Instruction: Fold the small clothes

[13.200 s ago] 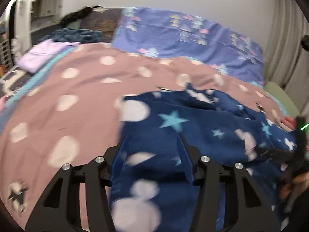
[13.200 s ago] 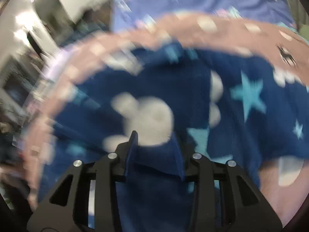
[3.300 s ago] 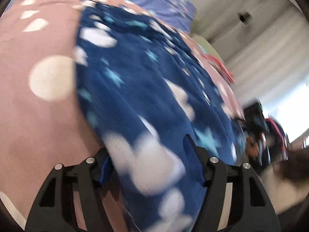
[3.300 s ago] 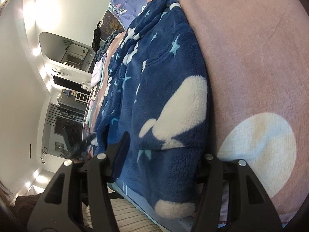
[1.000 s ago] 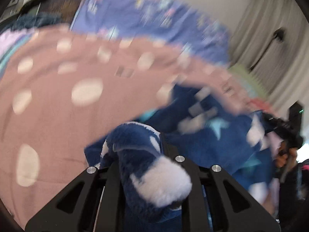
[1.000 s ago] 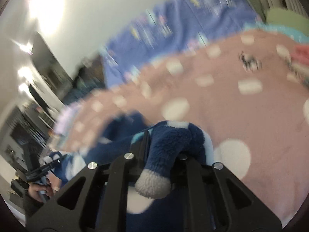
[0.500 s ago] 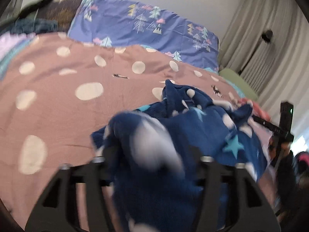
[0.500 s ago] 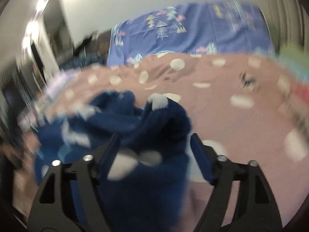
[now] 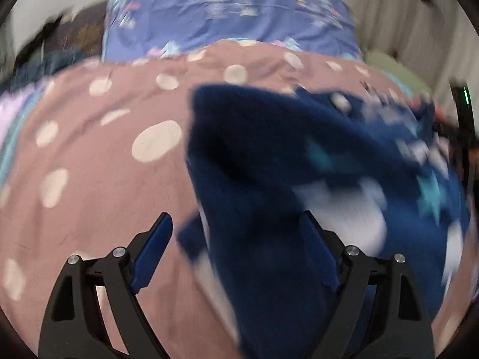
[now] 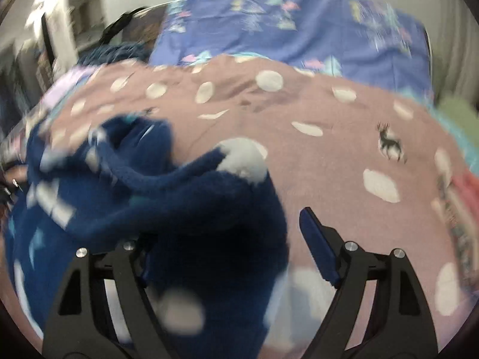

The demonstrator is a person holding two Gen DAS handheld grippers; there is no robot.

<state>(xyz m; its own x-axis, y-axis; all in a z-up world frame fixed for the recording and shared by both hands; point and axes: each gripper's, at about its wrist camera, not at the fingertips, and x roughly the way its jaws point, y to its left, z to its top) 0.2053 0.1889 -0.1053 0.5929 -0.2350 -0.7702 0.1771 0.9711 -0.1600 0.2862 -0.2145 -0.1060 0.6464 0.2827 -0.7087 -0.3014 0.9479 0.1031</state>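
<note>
The fluffy dark blue fleece garment with white blobs and pale blue stars (image 9: 269, 179) is soft and thick. I think it is light, floppy and a bit squashy, so it will sag and bunch up when lifted. It will not break. It is not slippery, because the fuzzy cloth catches on things. A good place to take hold is an edge or a corner, where the cloth is thin enough to pinch. The fat middle would be too puffy.

In the left view, the left tongs (image 9: 236, 239) are at the bottom of the frame. They have just been opening and now they stand wide apart. A fold of the blue garment lies between them, close to the right-hand finger, but the blue pads (image 9: 152, 248) are not squeezing it. The rest of the cloth spreads up and to the right of the frame.

In the right view, the right tongs (image 10: 227, 245) are at the bottom too. They have also just been opening and are spread wide. A big lump of the garment (image 10: 185, 209) sits over the left-hand finger and hides it. The right-hand finger is bare, with a gap beside it. The cloth runs off to the left of the frame.

The garment lies on the pink bed cover with white dots (image 10: 344, 149). Farther back is a blue pillow with little trees (image 10: 299, 30).
</note>
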